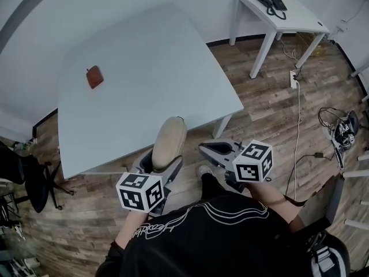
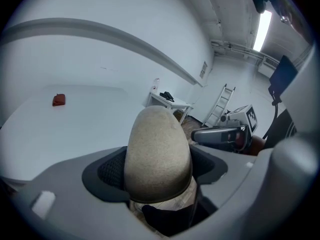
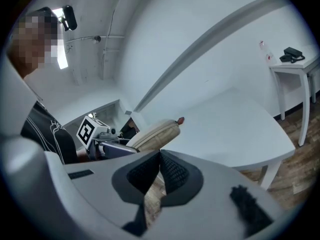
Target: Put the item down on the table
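Plainly, a beige, felt-like oval item [image 1: 169, 140] is gripped by the widely spread left tongs [image 1: 164, 161], its long axis aimed away from the person, its rounded tip reaching the worktop's [image 1: 144, 68] near edge. The right tongs [image 3: 160, 166] are closed, empty.

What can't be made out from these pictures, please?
- The beige oval fabric-covered item: its lower end is hidden between the left gripper's fingers in the left gripper view.
- The small red object on the white table: too small to identify in any view.
- The black items on the small white side table: too small in the head view.
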The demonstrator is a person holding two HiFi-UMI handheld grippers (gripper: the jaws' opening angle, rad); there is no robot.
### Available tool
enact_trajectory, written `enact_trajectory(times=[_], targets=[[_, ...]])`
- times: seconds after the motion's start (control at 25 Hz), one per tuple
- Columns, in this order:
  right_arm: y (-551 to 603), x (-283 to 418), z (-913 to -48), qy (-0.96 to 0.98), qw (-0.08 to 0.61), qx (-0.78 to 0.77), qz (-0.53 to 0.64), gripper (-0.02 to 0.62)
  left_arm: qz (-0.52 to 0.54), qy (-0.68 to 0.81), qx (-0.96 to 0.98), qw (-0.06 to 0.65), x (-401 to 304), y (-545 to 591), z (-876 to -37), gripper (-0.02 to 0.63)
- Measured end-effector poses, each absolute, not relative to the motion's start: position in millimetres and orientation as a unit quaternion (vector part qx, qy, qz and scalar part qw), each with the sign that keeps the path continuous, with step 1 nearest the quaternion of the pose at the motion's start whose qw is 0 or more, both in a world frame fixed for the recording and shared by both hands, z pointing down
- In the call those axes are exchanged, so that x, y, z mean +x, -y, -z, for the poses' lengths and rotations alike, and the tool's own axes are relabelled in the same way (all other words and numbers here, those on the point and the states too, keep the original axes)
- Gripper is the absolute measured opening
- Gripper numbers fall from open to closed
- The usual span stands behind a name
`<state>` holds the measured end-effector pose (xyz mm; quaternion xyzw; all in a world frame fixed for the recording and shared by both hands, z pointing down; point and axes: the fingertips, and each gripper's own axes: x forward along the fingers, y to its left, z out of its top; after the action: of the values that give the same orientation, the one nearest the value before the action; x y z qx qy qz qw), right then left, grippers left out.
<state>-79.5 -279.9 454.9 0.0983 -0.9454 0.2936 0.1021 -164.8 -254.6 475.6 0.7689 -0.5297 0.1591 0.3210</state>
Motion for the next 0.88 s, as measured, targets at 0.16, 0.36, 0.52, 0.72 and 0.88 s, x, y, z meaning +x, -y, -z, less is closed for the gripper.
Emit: enact_trajectory(times=[0.16,0.36,0.52,0.72,0.88], targets=[[310,-92,-465,0.942,0.109,0.088,-0.306,0.008,-0.165,0.538,0.757,0.332,-178,282,-488,0.376],[337,-100,-479,0.935,0.124,0.08,-0.321,0.009,-0.188,0.554,0.744,0.323,-193,318,-507,0.376],[351,-101,-492,0.929,0.138,0.076,-0.335,0.008,-0.197,0.562,0.738,0.317,-203,345,-519,0.376],[374,-101,-511,0.921,0.153,0.084,-0.349,0.008,-0.234,0.581,0.732,0.27,-226,386,-545,0.376],[396,-103,-523,0.917,0.162,0.09,-0.354,0.008,-0.279,0.584,0.718,0.255,-245,413,-581,0.376]])
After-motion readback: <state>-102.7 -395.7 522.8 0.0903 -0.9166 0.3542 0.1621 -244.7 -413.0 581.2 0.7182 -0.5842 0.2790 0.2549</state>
